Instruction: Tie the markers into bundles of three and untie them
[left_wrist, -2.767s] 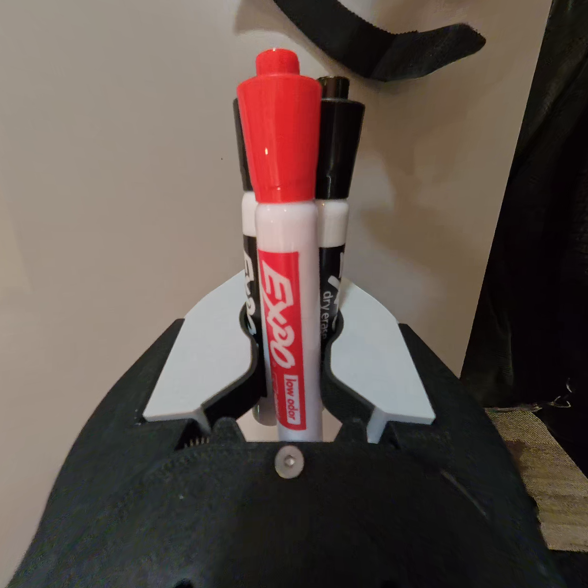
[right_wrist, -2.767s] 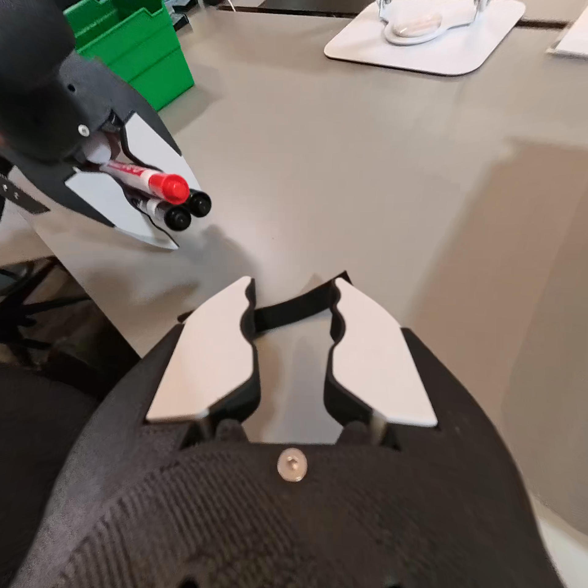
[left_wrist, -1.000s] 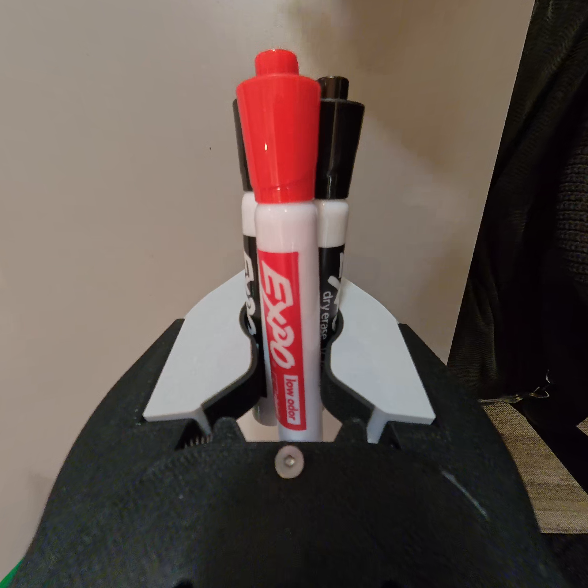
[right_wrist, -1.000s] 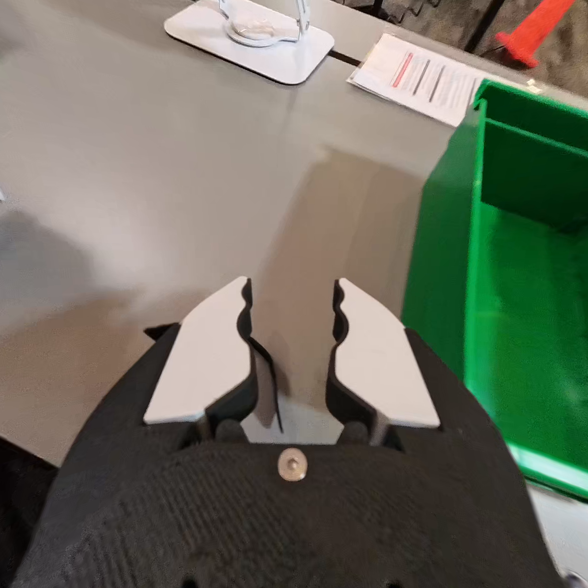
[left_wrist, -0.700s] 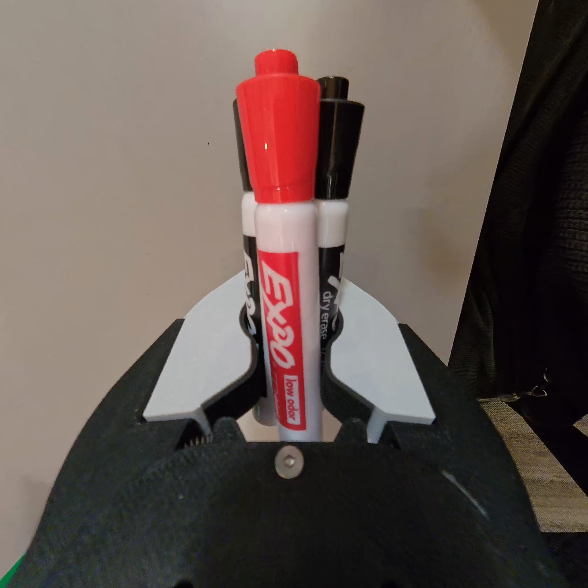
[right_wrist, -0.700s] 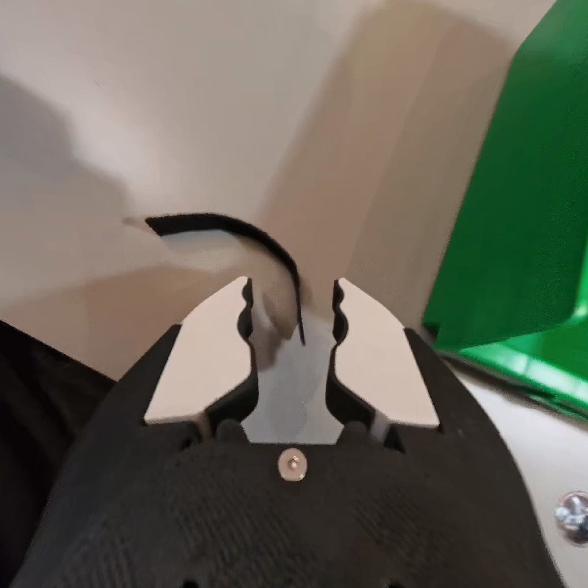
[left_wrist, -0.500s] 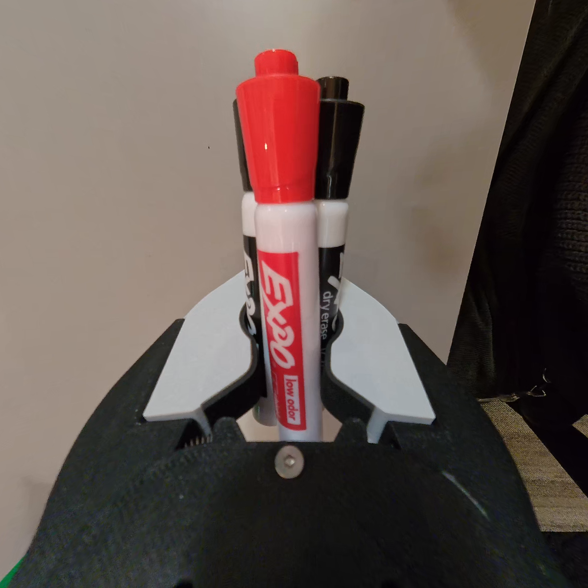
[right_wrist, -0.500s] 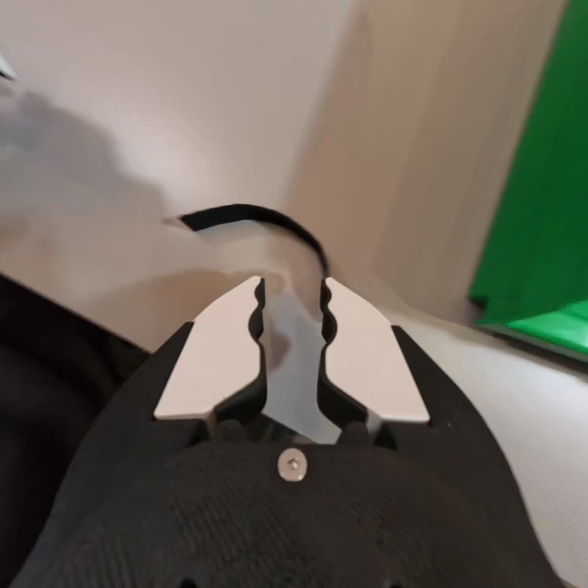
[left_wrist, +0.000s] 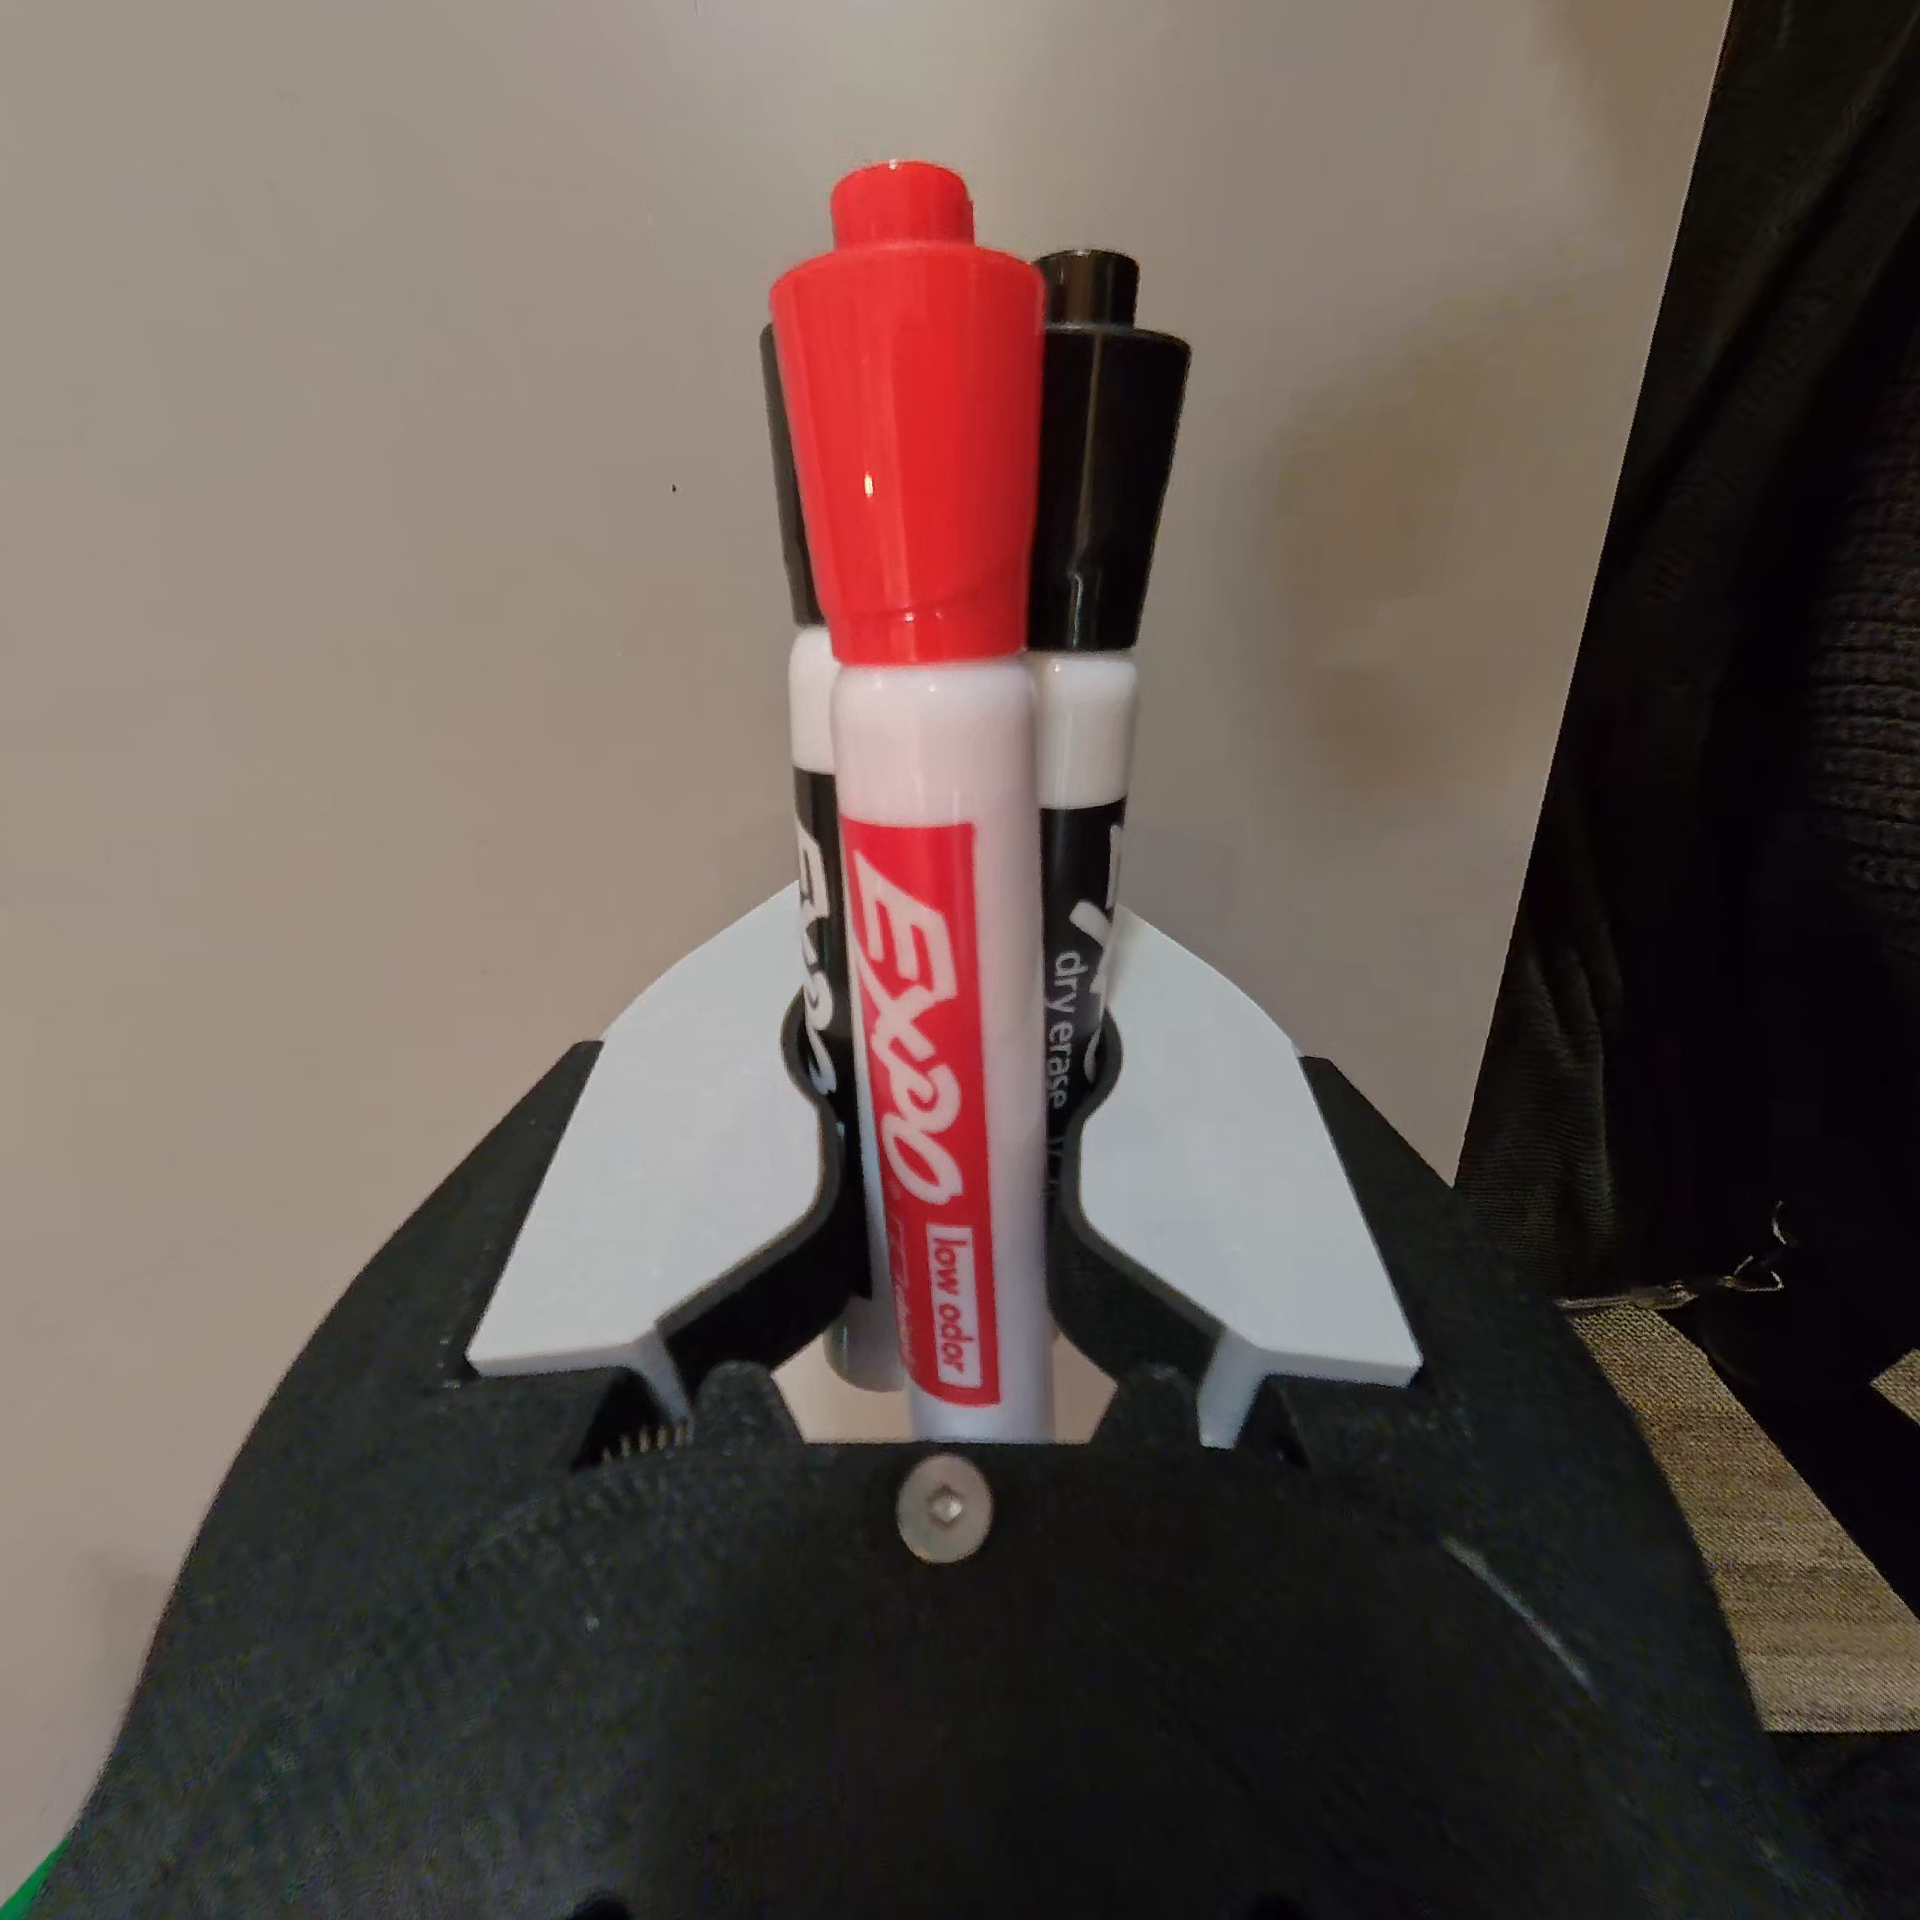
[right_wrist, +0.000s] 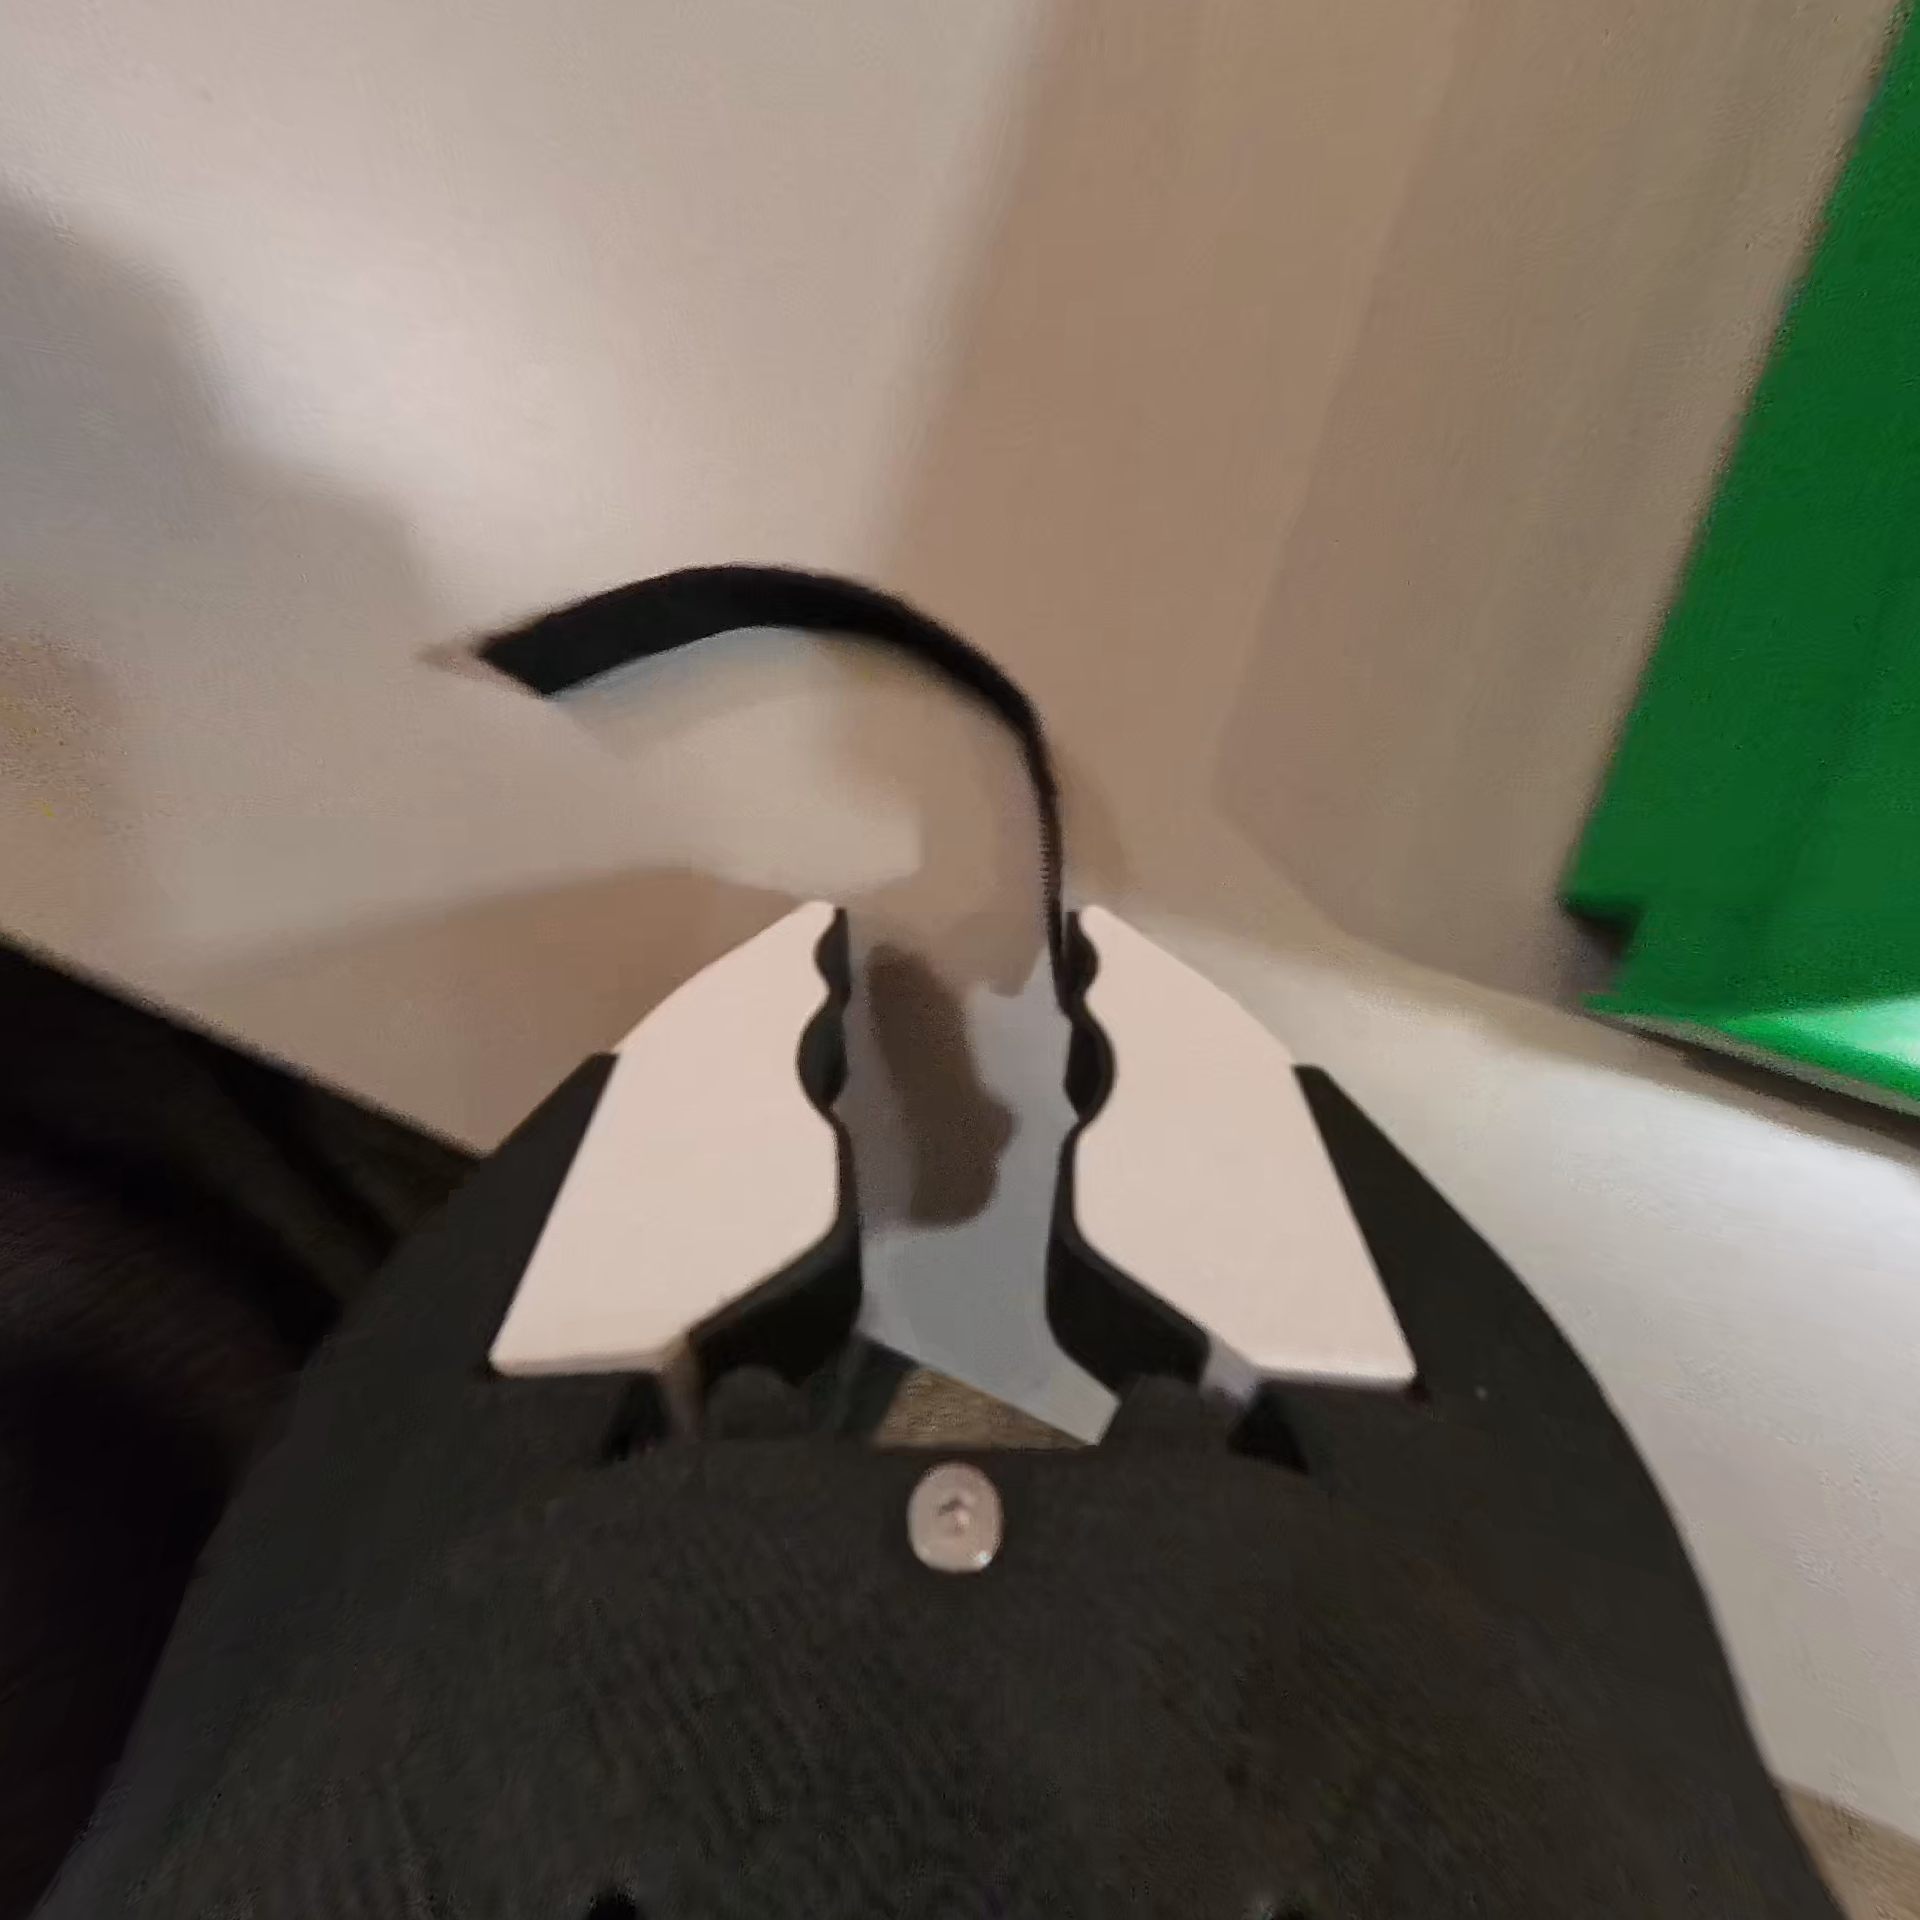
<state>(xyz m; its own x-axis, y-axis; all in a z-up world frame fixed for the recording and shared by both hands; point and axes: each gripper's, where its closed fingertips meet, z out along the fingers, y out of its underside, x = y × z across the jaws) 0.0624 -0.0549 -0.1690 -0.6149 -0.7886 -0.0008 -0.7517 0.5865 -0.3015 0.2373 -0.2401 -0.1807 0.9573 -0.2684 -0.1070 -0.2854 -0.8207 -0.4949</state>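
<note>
Meanwhile left gripper (left_wrist: 951, 1049) clamps markers (left_wrist: 940, 862); right gripper (right_wrist: 956, 1023) seemingly ajar

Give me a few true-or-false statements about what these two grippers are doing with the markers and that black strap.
1. The left gripper is shut on three markers. True.
2. All three caps are black. False: the front marker's cap is red, the other two black.
3. The black strap is wrapped around the markers. False: it lies curled by the right gripper.
4. The right gripper's jaws stand apart. True.
5. A green bin sits to the right. True.
</note>
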